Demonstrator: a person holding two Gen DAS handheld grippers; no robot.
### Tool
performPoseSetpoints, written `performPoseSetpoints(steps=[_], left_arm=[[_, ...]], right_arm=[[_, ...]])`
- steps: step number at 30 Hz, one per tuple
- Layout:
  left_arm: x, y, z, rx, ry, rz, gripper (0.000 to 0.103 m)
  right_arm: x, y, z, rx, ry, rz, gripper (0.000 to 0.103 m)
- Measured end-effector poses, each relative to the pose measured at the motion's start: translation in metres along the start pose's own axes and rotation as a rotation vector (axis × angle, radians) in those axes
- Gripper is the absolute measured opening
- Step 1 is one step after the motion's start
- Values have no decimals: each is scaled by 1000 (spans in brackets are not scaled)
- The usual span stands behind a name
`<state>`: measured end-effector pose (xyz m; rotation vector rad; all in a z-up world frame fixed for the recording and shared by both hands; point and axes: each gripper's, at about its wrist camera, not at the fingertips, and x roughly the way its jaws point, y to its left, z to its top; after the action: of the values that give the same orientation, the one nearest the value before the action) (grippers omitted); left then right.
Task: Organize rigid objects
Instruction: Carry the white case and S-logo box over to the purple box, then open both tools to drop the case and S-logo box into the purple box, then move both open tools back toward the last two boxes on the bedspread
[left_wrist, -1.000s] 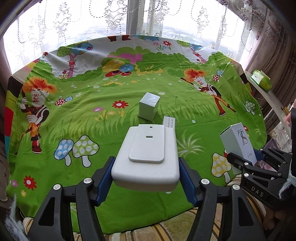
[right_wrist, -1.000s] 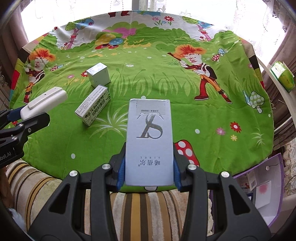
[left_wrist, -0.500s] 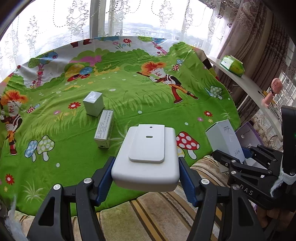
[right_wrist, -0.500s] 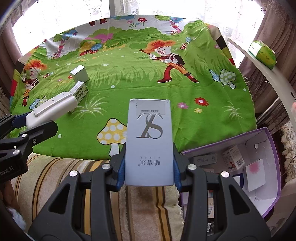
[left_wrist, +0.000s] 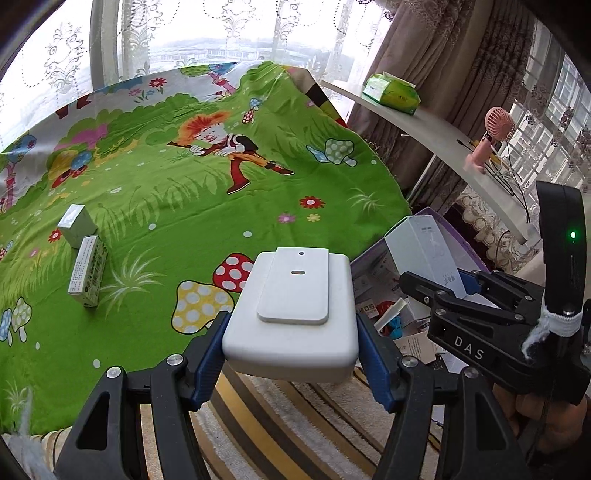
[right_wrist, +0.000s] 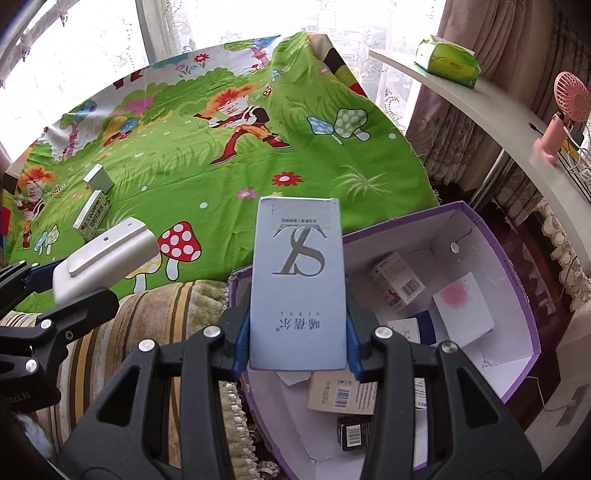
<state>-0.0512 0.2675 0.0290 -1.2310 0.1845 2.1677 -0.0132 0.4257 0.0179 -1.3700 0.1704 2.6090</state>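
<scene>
Swinging away from the green cartoon bedsheet (right_wrist: 221, 177) toward the purple box (right_wrist: 517, 295), now underneath; right gripper (right_wrist: 298, 354) clamping the pale-blue carton (right_wrist: 298, 280), left gripper (left_wrist: 291, 354) clamping the white plastic case (left_wrist: 295, 314), nearing drop-off

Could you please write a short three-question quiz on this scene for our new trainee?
1. True or false: the left gripper holds a white plastic case.
2. What does the right gripper hold? A) a pink fan B) a pale blue carton C) nothing
3. Fill in: the two small boxes, the square box and the long box, lie on the ____ cloth.

Key: 1 true. 2 B, the pale blue carton, above the purple box. 3 green.
</scene>
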Motion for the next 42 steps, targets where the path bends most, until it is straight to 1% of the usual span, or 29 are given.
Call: performPoseSetpoints(steps=[3,8,12,14,16,17,18,20,23,28,33,37,42], left_arm=[[8,-19,2,36,16,-21,66],[26,-42,8,65,57,-54,66],[39,-61,15,94,83,-101,68],[42,-67,18,103,91,-105,68],[38,-68,15,108,85,-108,72],[37,-67,14,105,83,-104,73],[36,-64,14,97,81,-98,73],[33,-55,14,77,77,-91,74],[27,-43,14,52,62,-73,74],[15,-17,14,14,32,-35,74],[2,15,9,-38,10,-2,74],[-8,42,4,-77,-7,29,74],[-15,85,-2,-147,-13,89,74]], right_arm=[[-1,-17,-3,30,-1,-8,45],[-1,-41,-8,77,0,-34,45],[-1,-58,-9,112,-1,-58,46],[-1,-65,-8,135,3,-61,46],[-2,-68,-8,141,-2,-61,53],[-3,-68,-8,140,-6,-62,61],[-3,-68,-8,138,-9,-61,66],[-3,-66,-8,134,-13,-51,67],[-1,-60,-7,128,-4,-30,67],[-5,-44,-5,90,-21,7,67],[-9,-26,-3,56,-31,24,67],[-8,-8,-3,9,-19,35,67],[-5,14,-2,-46,-10,37,67]])
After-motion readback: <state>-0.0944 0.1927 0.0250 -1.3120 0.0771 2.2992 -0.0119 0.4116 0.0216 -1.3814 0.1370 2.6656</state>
